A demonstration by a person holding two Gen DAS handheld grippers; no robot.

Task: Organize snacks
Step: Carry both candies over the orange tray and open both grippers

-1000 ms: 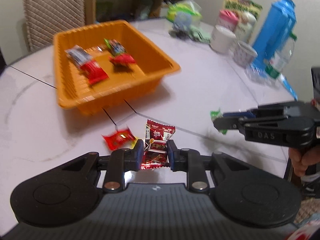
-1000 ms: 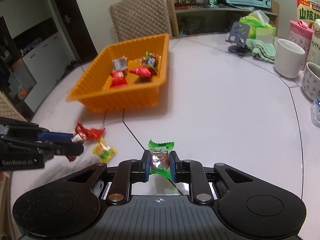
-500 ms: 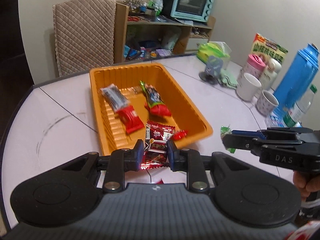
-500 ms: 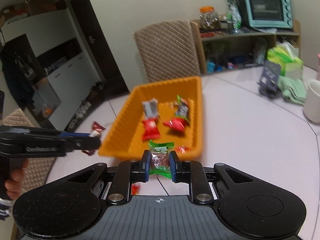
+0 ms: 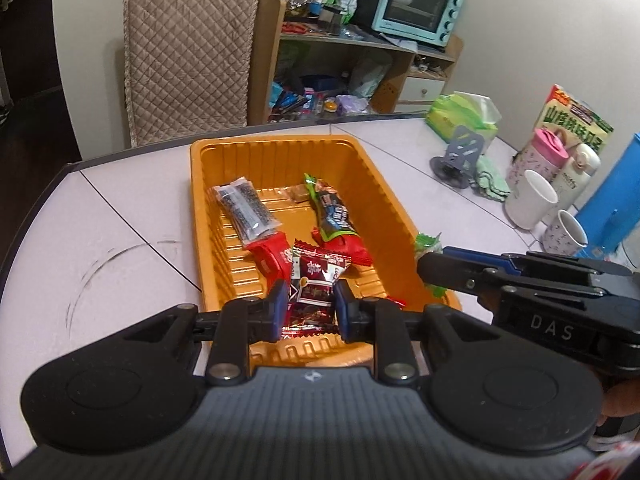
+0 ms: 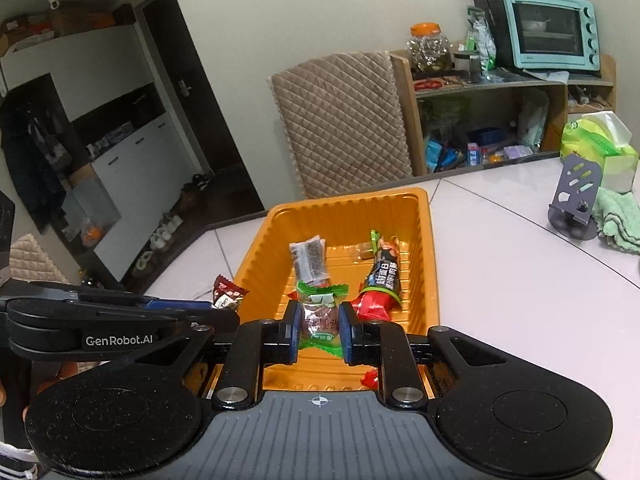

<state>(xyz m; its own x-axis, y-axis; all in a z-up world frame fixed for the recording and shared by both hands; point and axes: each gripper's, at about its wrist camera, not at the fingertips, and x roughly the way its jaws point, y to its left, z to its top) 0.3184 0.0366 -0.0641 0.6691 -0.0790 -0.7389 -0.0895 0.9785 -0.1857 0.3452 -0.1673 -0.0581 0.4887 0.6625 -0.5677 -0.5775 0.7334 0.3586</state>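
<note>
Partly hidden behind pads: red packet (image 5: 312,292) in left hand-held gripper (image 5: 308,308), green candy (image 6: 320,316) in right hand-held gripper (image 6: 319,330).

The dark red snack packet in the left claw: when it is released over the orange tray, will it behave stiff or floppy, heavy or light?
The dark red snack packet is probably light: the left claw holds it by a pinch at its sides. Its crinkled foil suggests that it is somewhat floppy. Being flat, it should land in the orange tray without rolling.

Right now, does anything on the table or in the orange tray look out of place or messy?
Nothing stands out. The orange tray sits flat with two long snack packs lying loose inside. The left gripper holds a dark red packet and the right gripper a green-edged candy, both above the tray.
</note>
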